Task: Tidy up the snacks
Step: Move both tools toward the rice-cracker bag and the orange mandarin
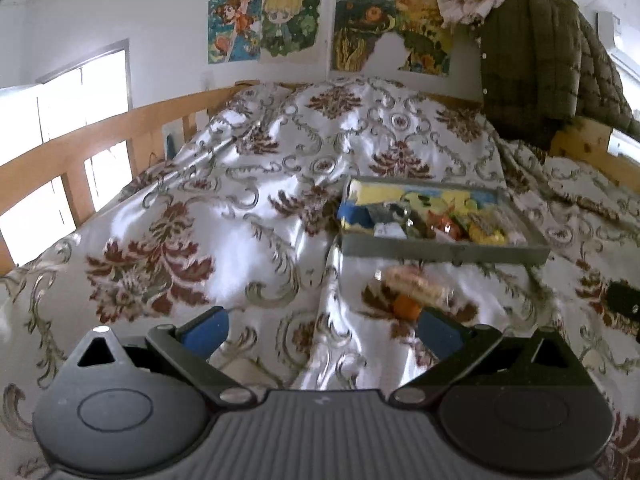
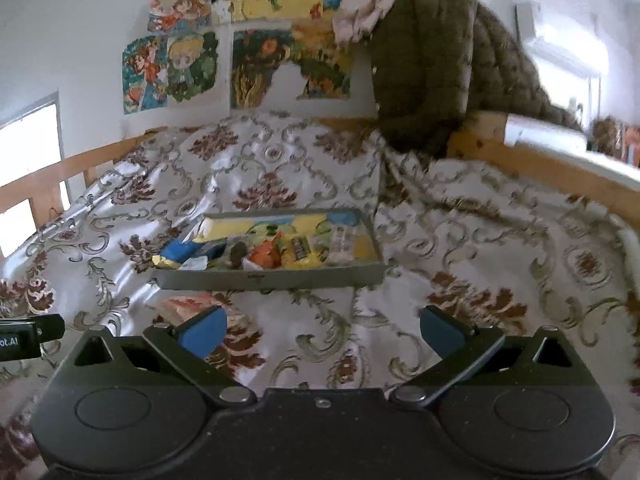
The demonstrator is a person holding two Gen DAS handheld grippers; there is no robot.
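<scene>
A shallow grey tray [image 1: 440, 250] [image 2: 272, 278] with a yellow and blue cartoon bottom lies on the flowered bedspread and holds several wrapped snacks [image 1: 452, 226] [image 2: 276, 254]. A clear-wrapped pastry snack [image 1: 416, 282] lies on the bedspread just in front of the tray; it also shows in the right wrist view [image 2: 188, 308]. A small orange snack [image 1: 406, 306] sits beside it. My left gripper [image 1: 322, 330] is open and empty, its right finger close to the orange snack. My right gripper [image 2: 322, 330] is open and empty, short of the tray.
Wooden bed rails [image 1: 100, 140] [image 2: 540, 168] run along both sides. A dark green quilted jacket [image 1: 536, 64] [image 2: 432, 68] hangs at the bed's head. Cartoon posters [image 1: 280, 24] cover the wall. The other gripper's black tip [image 2: 28, 334] shows at the left edge.
</scene>
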